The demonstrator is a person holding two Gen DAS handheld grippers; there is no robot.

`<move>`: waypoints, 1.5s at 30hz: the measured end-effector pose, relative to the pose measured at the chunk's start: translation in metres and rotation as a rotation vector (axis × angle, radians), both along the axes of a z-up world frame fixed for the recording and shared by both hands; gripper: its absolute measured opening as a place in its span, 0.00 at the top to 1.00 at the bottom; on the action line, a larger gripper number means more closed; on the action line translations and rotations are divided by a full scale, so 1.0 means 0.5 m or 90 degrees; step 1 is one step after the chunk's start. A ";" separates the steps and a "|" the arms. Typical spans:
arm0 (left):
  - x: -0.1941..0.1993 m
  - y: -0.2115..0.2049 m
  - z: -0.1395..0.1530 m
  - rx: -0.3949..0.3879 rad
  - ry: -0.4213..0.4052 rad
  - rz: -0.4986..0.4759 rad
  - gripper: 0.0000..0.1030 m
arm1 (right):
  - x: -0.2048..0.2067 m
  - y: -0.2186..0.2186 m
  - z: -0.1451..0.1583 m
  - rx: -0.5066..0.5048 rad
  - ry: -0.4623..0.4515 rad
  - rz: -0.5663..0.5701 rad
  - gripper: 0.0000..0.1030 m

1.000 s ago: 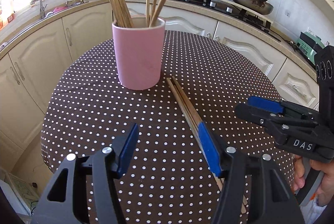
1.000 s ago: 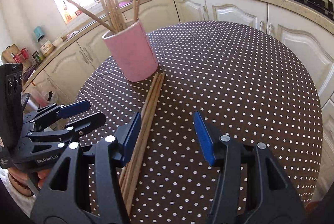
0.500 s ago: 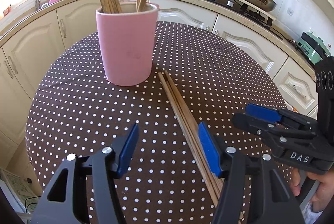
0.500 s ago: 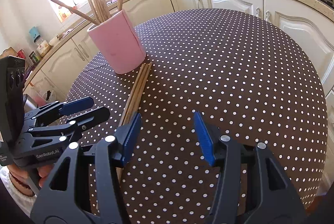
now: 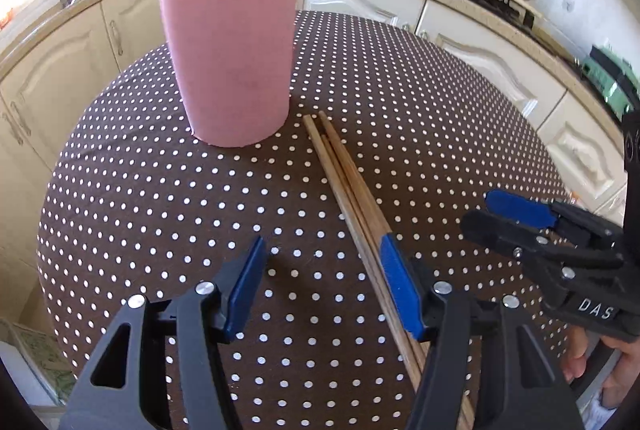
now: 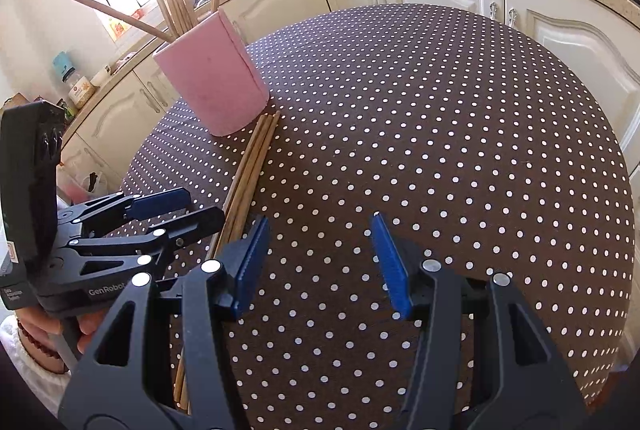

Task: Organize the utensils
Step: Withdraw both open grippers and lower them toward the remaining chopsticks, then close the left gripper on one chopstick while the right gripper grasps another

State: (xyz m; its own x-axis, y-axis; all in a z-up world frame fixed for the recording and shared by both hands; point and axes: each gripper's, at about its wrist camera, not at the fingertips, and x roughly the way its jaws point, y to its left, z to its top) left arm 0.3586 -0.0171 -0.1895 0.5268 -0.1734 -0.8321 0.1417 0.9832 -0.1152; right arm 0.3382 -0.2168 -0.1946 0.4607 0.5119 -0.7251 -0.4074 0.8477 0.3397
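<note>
Both tongs part-open, nothing held: left tongs [image 5: 322, 272] & right tongs [image 6: 320, 250] beside chopsticks [image 5: 346, 185] on table

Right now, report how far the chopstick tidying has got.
Done: several chopsticks stand in the pink holder. In hand: nothing; the left hand-held gripper and right hand-held gripper are both open and empty. Left: the loose chopsticks lying on the dotted tablecloth beside the holder.
</note>
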 end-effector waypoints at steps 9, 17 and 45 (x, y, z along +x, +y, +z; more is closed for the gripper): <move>0.018 -0.023 -0.003 0.049 0.009 -0.007 0.43 | 0.007 0.011 0.004 -0.005 0.004 0.007 0.49; 0.033 -0.029 -0.009 0.090 0.022 -0.025 0.45 | 0.012 0.029 0.011 -0.031 0.020 0.014 0.49; -0.004 0.055 -0.003 0.077 0.055 -0.022 0.93 | 0.048 0.264 0.027 -0.325 0.132 0.122 0.76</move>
State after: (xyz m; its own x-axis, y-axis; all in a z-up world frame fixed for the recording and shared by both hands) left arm 0.3564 0.0107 -0.1908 0.4483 -0.0866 -0.8897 0.1707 0.9853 -0.0099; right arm 0.3623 -0.0848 -0.1809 0.2163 0.1344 -0.9670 -0.5376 0.8432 -0.0031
